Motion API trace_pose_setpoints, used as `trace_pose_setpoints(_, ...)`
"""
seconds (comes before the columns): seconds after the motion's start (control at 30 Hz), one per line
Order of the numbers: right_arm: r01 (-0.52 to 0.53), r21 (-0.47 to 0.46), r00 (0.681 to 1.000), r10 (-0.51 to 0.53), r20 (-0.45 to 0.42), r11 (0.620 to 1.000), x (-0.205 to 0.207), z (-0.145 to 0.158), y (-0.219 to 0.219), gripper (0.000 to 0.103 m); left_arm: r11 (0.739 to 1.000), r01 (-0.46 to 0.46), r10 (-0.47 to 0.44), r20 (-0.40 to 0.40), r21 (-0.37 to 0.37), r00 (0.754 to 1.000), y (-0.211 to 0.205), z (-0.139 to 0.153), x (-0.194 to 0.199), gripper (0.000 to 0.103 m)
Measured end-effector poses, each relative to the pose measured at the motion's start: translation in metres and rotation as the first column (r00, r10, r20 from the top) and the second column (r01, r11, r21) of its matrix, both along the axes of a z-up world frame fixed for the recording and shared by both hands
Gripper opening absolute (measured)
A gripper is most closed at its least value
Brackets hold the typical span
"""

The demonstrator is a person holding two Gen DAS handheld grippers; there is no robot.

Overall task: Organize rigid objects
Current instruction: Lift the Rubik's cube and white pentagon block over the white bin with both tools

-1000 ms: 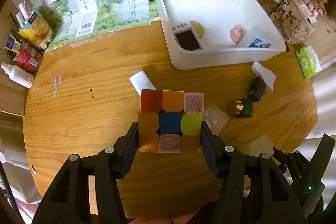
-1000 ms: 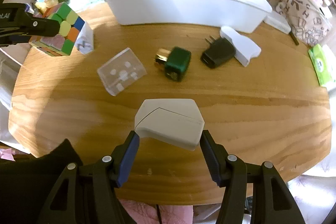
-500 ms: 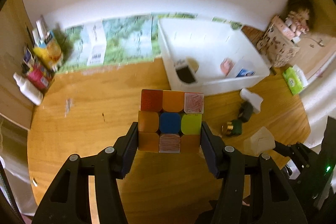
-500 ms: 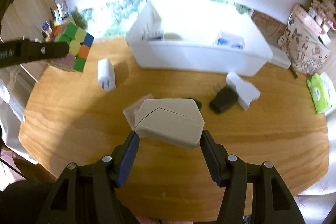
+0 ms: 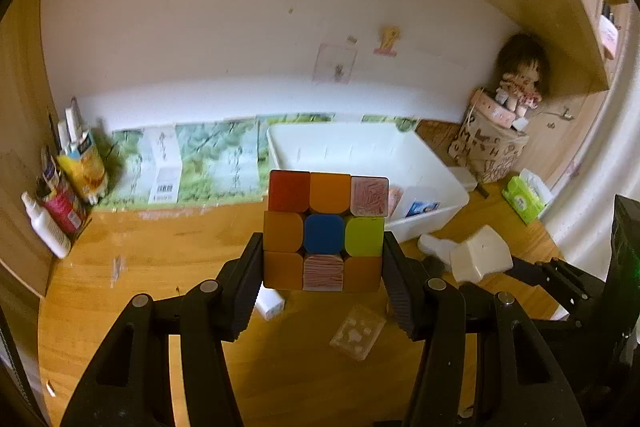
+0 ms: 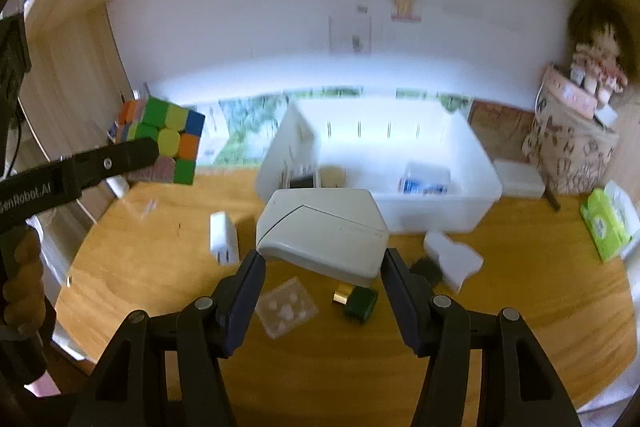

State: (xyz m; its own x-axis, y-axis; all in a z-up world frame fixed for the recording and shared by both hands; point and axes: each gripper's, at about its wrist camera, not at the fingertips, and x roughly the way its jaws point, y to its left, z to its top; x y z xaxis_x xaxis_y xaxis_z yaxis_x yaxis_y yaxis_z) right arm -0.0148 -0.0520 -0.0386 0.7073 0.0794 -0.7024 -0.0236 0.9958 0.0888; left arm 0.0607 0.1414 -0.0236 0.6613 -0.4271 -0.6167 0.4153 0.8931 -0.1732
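Left gripper [image 5: 324,267] clamps a colourful cube [image 5: 325,231] above the wooden table [image 5: 160,267]. Right gripper [image 6: 323,267] clamps a pale grey case [image 6: 324,233], possibly a charger. Behind both, a white bin [image 6: 440,207] sits against the wall.

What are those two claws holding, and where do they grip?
Left gripper pinches the cube by opposite side faces; right gripper clamps the beige case at its ends.

Wooden table [image 6: 500,327], white bin [image 6: 440,215], white charger [image 6: 223,239], clear case [image 6: 286,307], perhaps a green plug [image 6: 360,303]
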Motion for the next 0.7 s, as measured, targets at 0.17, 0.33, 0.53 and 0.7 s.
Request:
trace_pose_setpoints(0.17, -0.001, -0.005, 0.997, 0.001, 0.072, 1.0, 0.005, 0.011, -0.007, 0.06, 1.0, 0.016, -0.015, 0.028, -0.021, 0.999, -0.008, 0.007, 0.004, 0.06)
trace_pose_setpoints(0.33, 0.007, -0.008, 0.993, -0.006, 0.121, 1.0, 0.011, 0.016, -0.016, 0.06, 0.999, 0.02, -0.018, 0.066, -0.031, 0.998, -0.017, 0.013, 0.006, 0.059)
trace_pose_setpoints(0.53, -0.006, -0.029, 0.988, 0.01, 0.153, 1.0, 0.026, 0.02, -0.026, 0.06, 0.999, 0.012, -0.01, 0.06, -0.038, 0.998, -0.032, 0.014, 0.018, 0.059)
trace_pose_setpoints(0.7, -0.018, -0.043, 0.985, 0.025, 0.172, 0.999, 0.04, 0.02, -0.035, 0.06, 0.999, 0.003, 0.0, 0.072, -0.041, 0.997, -0.044, 0.017, 0.029, 0.059)
